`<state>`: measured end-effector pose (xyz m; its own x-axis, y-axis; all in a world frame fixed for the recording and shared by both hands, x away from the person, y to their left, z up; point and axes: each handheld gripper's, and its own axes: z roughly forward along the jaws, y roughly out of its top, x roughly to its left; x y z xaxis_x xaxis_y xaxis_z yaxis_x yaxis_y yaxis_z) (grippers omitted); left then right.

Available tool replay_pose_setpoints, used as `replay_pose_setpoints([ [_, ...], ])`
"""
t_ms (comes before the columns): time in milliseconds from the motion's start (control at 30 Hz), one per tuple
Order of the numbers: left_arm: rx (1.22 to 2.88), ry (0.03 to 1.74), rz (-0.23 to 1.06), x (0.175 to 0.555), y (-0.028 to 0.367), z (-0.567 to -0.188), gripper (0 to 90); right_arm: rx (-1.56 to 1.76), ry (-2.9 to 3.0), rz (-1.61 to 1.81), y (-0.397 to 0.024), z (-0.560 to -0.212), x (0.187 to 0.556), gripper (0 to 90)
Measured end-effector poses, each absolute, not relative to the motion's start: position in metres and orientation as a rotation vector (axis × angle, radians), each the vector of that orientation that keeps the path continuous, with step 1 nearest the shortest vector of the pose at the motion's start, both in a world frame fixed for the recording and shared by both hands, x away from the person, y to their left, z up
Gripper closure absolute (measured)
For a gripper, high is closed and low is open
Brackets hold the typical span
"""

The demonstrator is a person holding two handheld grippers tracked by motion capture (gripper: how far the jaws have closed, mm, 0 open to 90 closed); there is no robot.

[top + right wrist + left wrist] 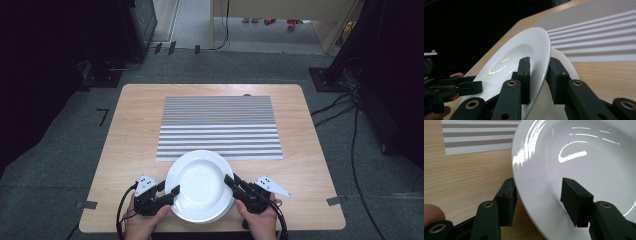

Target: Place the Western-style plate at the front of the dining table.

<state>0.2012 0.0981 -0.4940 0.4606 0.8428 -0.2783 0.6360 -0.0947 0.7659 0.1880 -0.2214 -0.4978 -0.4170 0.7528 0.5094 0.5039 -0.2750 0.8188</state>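
Observation:
A white deep plate (200,185) lies near the table's front edge, on top of another white plate (567,63). My right gripper (229,181) is shut on the top plate's right rim; in the right gripper view the rim (541,50) sits pinched between the two pads, and that plate is tilted up off the lower one. My left gripper (170,192) is at the plate's left rim. In the left gripper view its jaws (540,195) straddle the rim (524,170), one pad outside and one over the bowl, with a gap, so it is open.
A grey and white striped placemat (220,125) covers the middle of the wooden table (135,130), just beyond the plates. Dark floor with cables surrounds the table. Both hands come in at the front edge.

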Motion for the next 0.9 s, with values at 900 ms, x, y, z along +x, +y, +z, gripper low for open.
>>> replay_pose_setpoints([
  [900, 1.675, 1.25, 0.288, 0.193, 0.108, -0.484, 63.6, 1.578, 1.699, 1.809, -0.218, -0.505, 0.189, 74.9],
])
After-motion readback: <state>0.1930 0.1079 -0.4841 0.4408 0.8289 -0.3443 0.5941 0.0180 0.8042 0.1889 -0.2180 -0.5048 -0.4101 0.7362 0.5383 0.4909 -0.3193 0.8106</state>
